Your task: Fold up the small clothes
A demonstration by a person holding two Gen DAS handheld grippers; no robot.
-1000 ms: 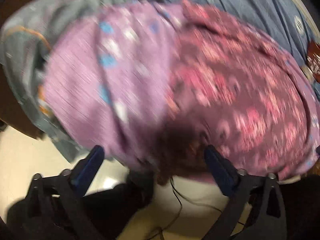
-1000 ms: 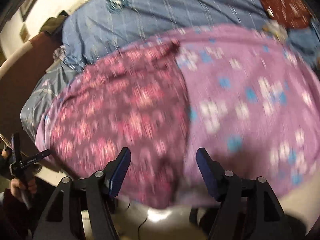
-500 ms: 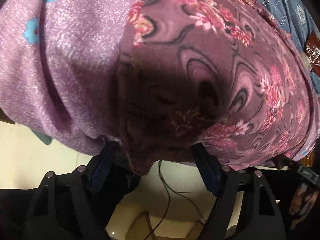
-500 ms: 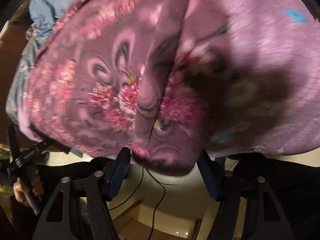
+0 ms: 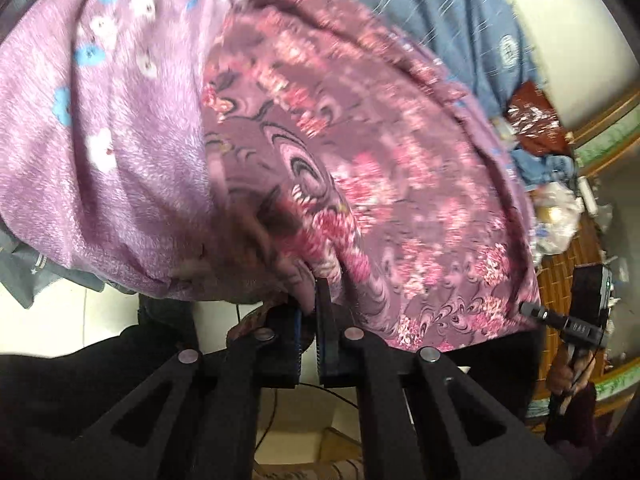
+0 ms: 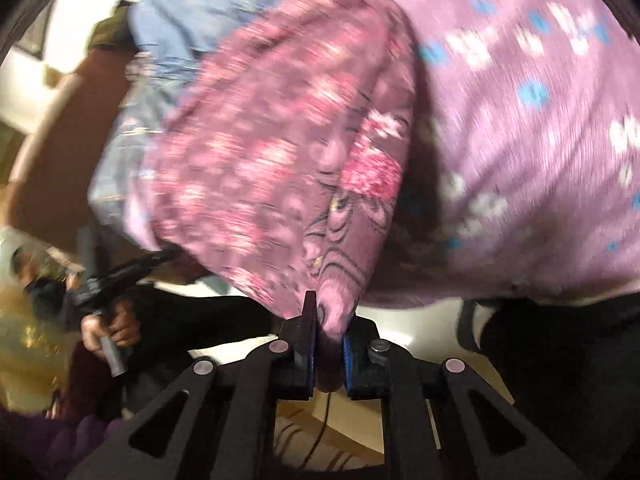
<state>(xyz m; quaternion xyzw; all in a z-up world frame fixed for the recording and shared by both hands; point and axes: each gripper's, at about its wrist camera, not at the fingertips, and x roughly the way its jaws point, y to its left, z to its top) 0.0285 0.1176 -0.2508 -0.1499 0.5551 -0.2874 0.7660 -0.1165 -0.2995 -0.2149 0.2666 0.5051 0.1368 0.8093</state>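
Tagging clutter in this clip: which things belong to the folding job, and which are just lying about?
In the job:
- floral maroon garment
- left gripper, shut on its near edge
- right gripper, shut on the same edge

Lying about:
- lilac spotted cloth
- blue striped sheet
- red patterned cloth

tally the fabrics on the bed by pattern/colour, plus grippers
Pink-floral purple garment: 1, held at its near edge by both grippers
Lilac cloth with blue and white flowers: 1
Blue striped bed sheet: 1
Red patterned cloth: 1
Grippers: 2, left gripper, right gripper
Total: 6
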